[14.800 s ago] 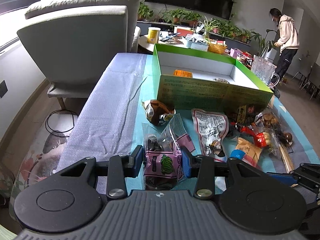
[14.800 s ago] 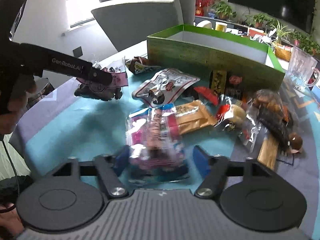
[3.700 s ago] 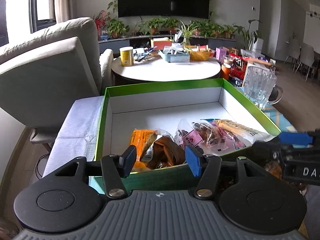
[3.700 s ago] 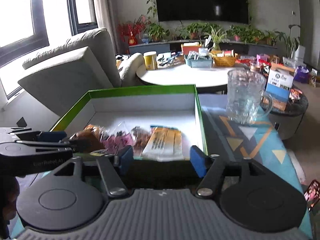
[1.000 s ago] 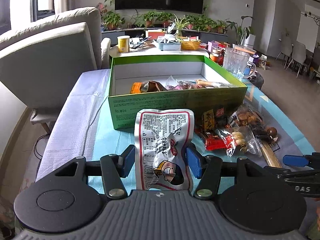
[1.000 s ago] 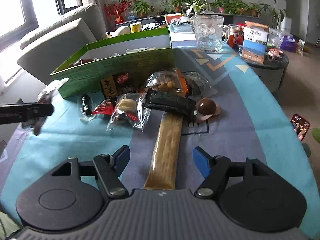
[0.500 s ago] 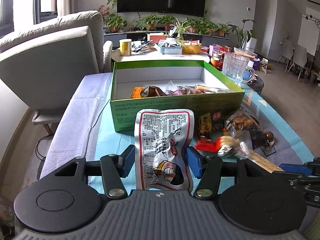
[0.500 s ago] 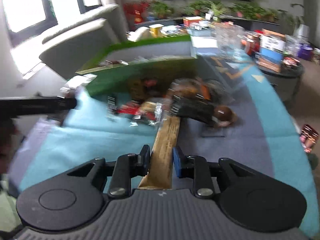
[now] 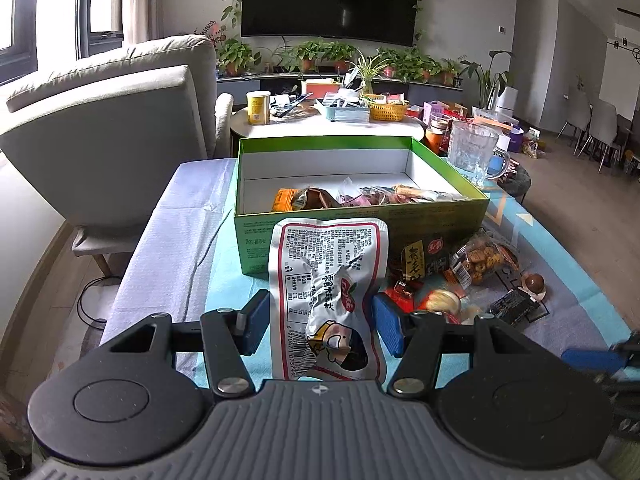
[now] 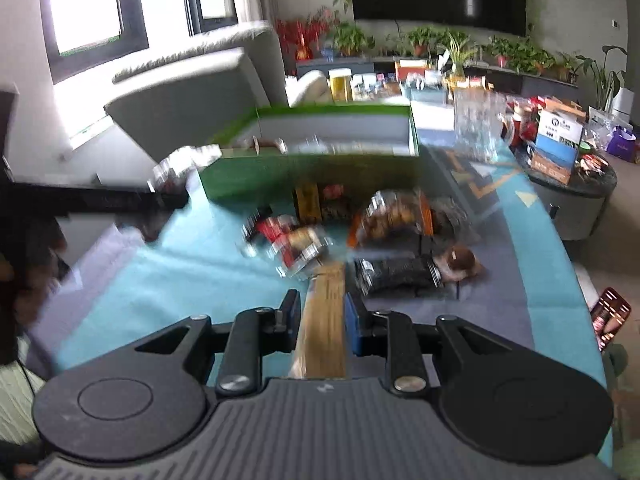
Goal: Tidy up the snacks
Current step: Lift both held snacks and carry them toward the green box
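the table (image 9: 168,216) is being covered by a teal patterned cloth, and the green box (image 9: 360,224) is being kept toward its far side with a handful of snack packets (image 9: 360,196) already lying inside along the near wall. just in front of the box a loose pile of snacks (image 9: 472,268) is being left on the cloth, and a glass mug (image 9: 474,152) is being kept just beside the box's right far corner. a white and red pouch (image 9: 328,300) is being clamped upright by the left gripper (image 9: 320,322), its top edge overlapping the box's front wall in the left wrist view. a long tan snack stick (image 10: 325,320) is being pinched by the right gripper (image 10: 322,320), jaws narrowed onto its sides, though the right wrist view is being smeared by blur.
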Demonstrator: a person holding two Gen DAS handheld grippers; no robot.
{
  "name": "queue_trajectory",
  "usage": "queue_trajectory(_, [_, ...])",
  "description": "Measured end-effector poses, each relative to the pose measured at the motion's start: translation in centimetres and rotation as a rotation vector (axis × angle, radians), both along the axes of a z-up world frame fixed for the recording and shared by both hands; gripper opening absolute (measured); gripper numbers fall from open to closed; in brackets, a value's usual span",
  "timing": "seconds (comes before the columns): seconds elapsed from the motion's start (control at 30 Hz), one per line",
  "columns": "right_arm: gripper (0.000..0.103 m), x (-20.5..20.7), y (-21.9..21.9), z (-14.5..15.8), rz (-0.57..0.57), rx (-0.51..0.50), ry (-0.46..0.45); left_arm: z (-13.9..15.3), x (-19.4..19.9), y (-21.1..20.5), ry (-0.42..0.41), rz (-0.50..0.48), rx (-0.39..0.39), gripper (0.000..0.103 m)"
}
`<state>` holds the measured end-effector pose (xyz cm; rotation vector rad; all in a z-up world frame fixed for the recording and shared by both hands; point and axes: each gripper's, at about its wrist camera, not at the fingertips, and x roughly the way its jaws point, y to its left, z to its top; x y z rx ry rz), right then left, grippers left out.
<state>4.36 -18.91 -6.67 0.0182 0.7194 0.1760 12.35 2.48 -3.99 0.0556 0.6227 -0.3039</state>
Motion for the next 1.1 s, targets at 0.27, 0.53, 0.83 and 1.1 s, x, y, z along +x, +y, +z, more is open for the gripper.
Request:
queue_trajectory(0.27, [0.040, 0.7, -0.6, -2.1, -0.029, 0.043, 0.089, -0.4, 0.1, 0.1, 0.009, 0.010, 0.006, 0.053])
queue_trajectory(0.53, [0.045, 2.7, -0.3, -2.3, -0.045, 0.083, 0.104, -1.0, 0.7, -0.1, 0.024, 0.010, 0.009, 0.053])
queue_trajectory(0.83, [0.033, 5.1, 1.8, -2.9, -0.039, 0.026, 0.085, -1.4, 1.2, -0.1, 0.039, 0.004, 0.004, 0.053])
queue_trajectory(1.1, [0.023, 3.1, 0.4, -0.7, -0.075, 0.100, 0.048, -1.0, 0.7, 0.3, 0.021, 0.013, -0.005, 0.053])
